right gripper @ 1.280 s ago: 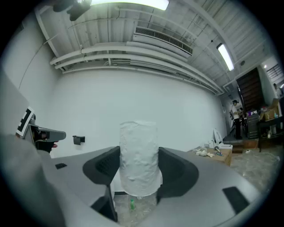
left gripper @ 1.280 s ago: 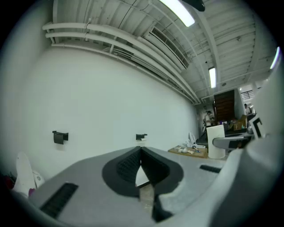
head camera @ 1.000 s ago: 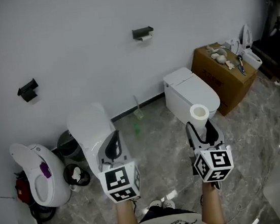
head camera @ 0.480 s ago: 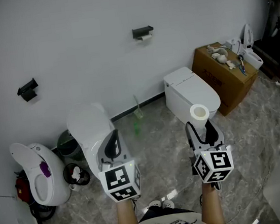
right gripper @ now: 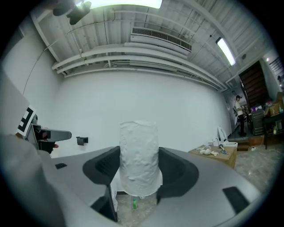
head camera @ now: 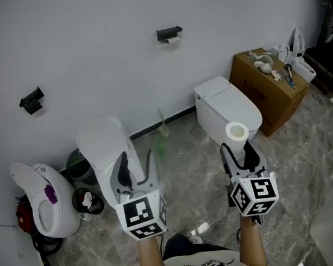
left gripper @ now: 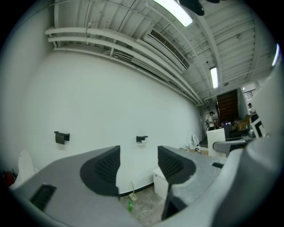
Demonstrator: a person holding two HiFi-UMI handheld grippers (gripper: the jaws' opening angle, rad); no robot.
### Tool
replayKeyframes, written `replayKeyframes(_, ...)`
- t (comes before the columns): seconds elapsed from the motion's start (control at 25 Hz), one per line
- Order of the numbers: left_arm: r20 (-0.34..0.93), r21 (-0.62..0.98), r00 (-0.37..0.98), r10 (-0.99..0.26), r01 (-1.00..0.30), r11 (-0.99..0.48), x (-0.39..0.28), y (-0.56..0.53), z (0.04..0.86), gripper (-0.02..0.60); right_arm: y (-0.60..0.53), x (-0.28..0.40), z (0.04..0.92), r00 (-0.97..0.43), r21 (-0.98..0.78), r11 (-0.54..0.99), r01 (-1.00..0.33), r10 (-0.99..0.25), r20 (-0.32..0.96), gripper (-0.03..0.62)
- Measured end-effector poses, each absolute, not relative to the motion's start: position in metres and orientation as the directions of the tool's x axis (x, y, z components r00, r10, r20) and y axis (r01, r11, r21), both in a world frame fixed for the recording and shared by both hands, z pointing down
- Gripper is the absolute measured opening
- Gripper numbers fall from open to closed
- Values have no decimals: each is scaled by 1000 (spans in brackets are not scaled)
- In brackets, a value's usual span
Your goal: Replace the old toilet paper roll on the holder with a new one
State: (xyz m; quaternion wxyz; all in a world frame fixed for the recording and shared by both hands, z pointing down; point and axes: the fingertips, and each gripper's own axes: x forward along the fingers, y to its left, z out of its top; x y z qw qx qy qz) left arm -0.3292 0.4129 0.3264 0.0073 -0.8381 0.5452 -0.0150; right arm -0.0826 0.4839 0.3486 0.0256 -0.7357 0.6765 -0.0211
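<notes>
A black wall holder point(head camera: 169, 35) carries a small white remnant of the old roll; it also shows in the left gripper view, where the holder point(left gripper: 141, 139) is straight ahead. A fresh white toilet paper roll point(head camera: 237, 132) stands upright between the pads of my right gripper point(head camera: 240, 148), which is shut on it. In the right gripper view the roll point(right gripper: 139, 157) fills the middle. My left gripper point(head camera: 135, 165) is held level at the lower left. Its jaws are opening, with nothing between them, as the left gripper point(left gripper: 137, 166) view confirms.
A second black holder point(head camera: 31, 100) is on the wall at far left. White toilets point(head camera: 227, 108) point(head camera: 104, 146) stand on the marble floor, with a cardboard box point(head camera: 267, 88) at right. A green bottle point(head camera: 162, 153) and a dark bin point(head camera: 80, 168) stand near the wall.
The left gripper's jaws were together and now stand apart. That gripper shifted slightly. The right gripper with the roll has stayed put.
</notes>
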Motion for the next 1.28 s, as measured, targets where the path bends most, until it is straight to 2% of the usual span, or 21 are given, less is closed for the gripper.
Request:
replayKeyframes(0.6, 44, -54, 390, -920, -918, -392, -307, 376, 342, 247, 451, -57, 361, 80, -71, -81, -994, -997, 15, 281)
replayKeyframes(1.28, 20, -64, 441, -897, -895, -442, -265, 183, 329, 247, 275, -18, 342, 151, -70, -150, -986, -989, -11, 281)
